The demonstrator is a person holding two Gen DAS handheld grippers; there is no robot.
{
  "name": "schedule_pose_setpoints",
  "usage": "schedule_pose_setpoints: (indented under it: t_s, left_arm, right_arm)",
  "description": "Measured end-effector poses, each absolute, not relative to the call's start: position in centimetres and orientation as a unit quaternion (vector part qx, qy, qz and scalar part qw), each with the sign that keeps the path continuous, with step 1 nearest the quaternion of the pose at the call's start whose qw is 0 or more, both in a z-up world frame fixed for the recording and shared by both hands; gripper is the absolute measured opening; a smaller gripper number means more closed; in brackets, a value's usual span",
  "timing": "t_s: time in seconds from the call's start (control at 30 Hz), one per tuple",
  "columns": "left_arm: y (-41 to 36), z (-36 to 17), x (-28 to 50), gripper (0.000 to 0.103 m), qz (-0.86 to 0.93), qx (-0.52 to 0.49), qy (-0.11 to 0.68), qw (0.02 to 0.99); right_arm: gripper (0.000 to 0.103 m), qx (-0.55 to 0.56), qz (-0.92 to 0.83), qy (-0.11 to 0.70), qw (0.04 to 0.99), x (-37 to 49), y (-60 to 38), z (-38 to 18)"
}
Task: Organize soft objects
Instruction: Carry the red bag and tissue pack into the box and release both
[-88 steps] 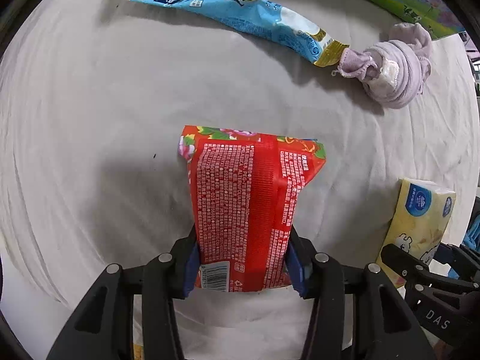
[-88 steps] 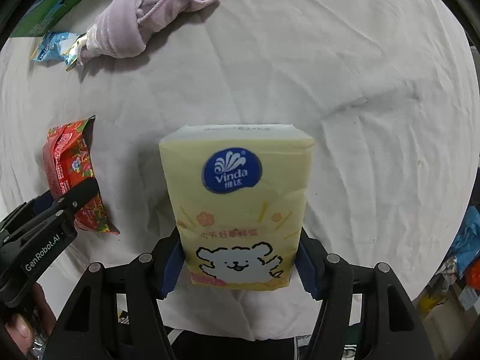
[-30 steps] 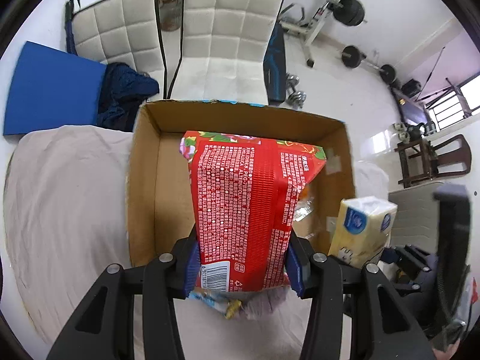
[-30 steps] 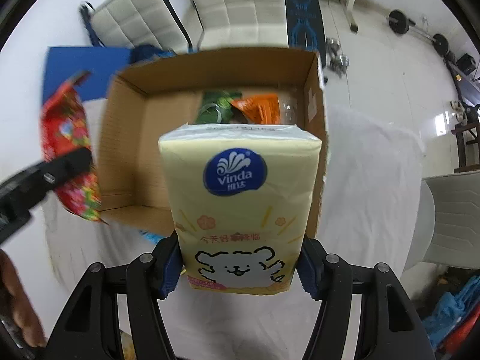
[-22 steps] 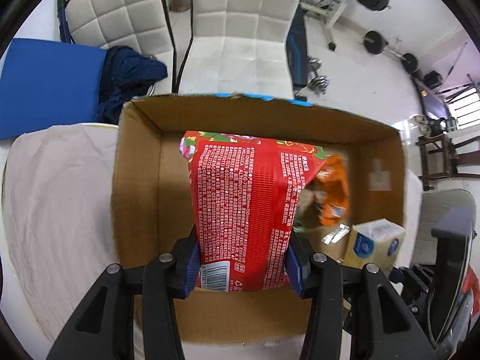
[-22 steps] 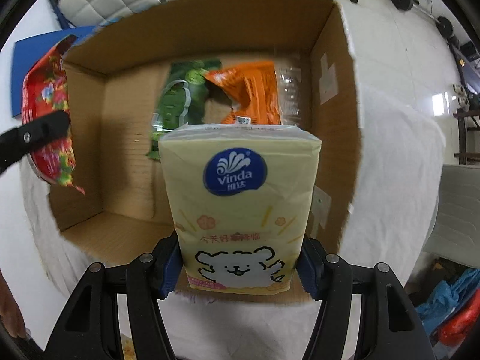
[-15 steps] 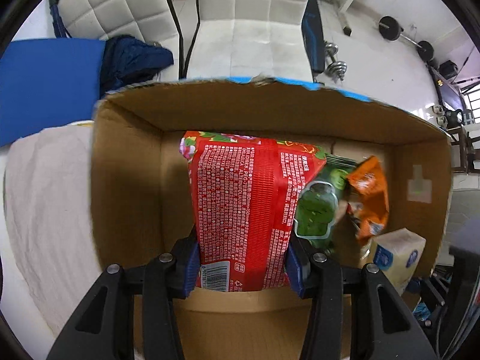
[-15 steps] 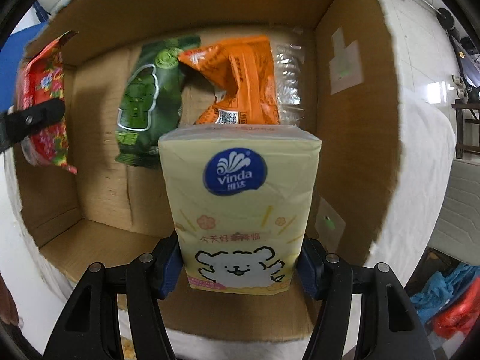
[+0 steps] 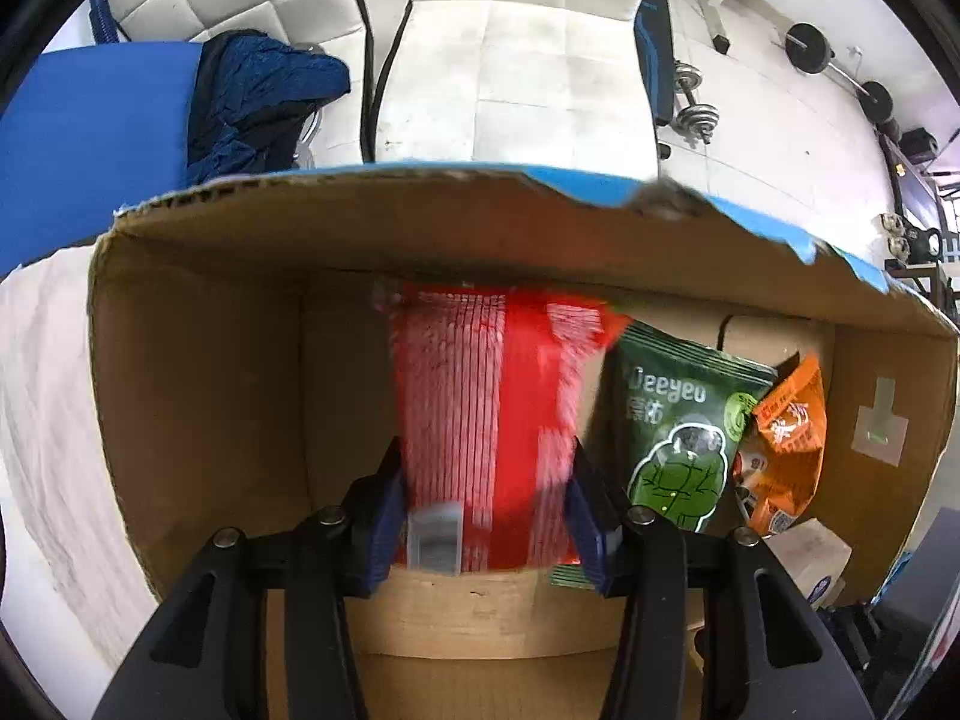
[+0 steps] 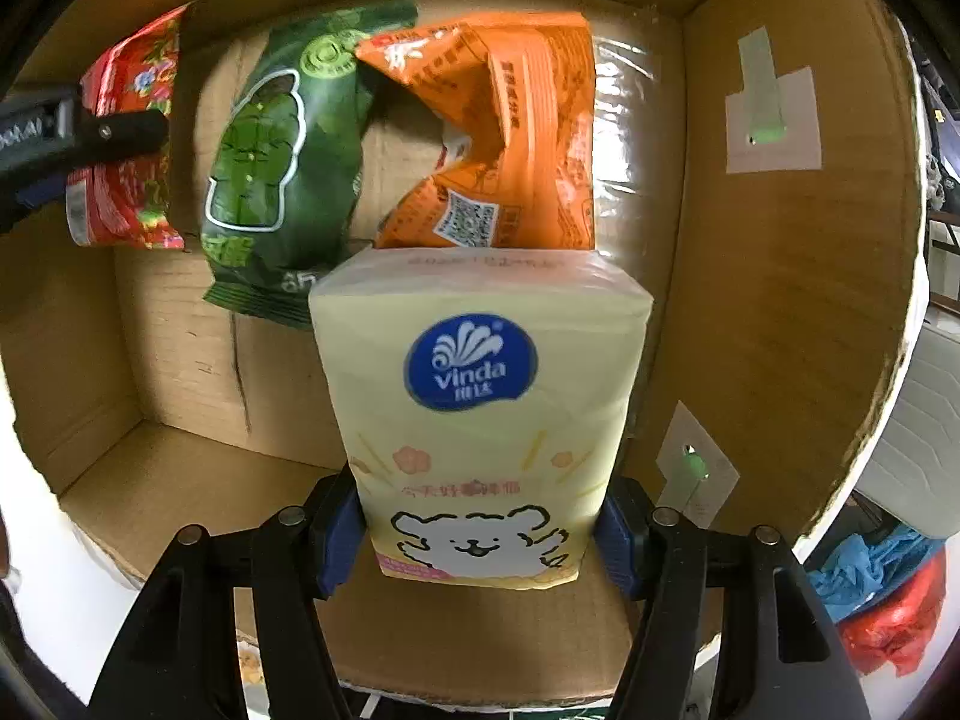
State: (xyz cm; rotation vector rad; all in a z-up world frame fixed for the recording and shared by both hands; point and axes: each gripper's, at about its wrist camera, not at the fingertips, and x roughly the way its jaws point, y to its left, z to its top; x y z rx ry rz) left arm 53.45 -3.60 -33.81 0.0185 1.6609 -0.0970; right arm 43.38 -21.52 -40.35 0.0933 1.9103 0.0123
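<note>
My left gripper [image 9: 483, 516] is shut on a red snack packet [image 9: 480, 420], blurred, held inside an open cardboard box [image 9: 198, 390] near its left side. The packet and left gripper also show in the right wrist view [image 10: 120, 144]. My right gripper [image 10: 480, 528] is shut on a yellow Vinda tissue pack [image 10: 480, 408], held inside the same box [image 10: 780, 300] near its right wall. A corner of the tissue pack shows in the left wrist view [image 9: 810, 552].
A green snack bag [image 10: 282, 168] and an orange snack bag [image 10: 498, 138] lie on the box floor, also in the left wrist view [image 9: 678, 420] [image 9: 786, 438]. White chairs [image 9: 540, 60], a blue mat [image 9: 90, 138] and dumbbells stand beyond the box.
Both grippers moved from above the cloth-covered surface to the box and lowered into it, carrying the red packet and the tissue pack. The red packet now looks motion-blurred.
</note>
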Motion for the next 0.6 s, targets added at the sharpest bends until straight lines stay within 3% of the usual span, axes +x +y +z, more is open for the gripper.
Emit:
schedule_pose_setpoints:
  t_s: [0.07,0.23,0.6]
  left_arm:
    - [-3.3,-33.4,53.4,0.046,-0.043,-0.002,0.741,0.671]
    - [-3.1,-32.2,53.5,0.046,-0.041,-0.008,0.737,0.675]
    - [-2.4,-26.6,49.8,0.046,-0.061,-0.013,0.701,0.710]
  right_arm:
    - [0.068,0.040,0.005,0.815,0.578,43.4,-21.3,-40.2]
    - [0.082,0.048,0.001,0.803,0.594,43.8,-20.8,-38.9]
    - [0.082,0.062,0.007,0.768,0.637,42.3,-21.6,-34.1]
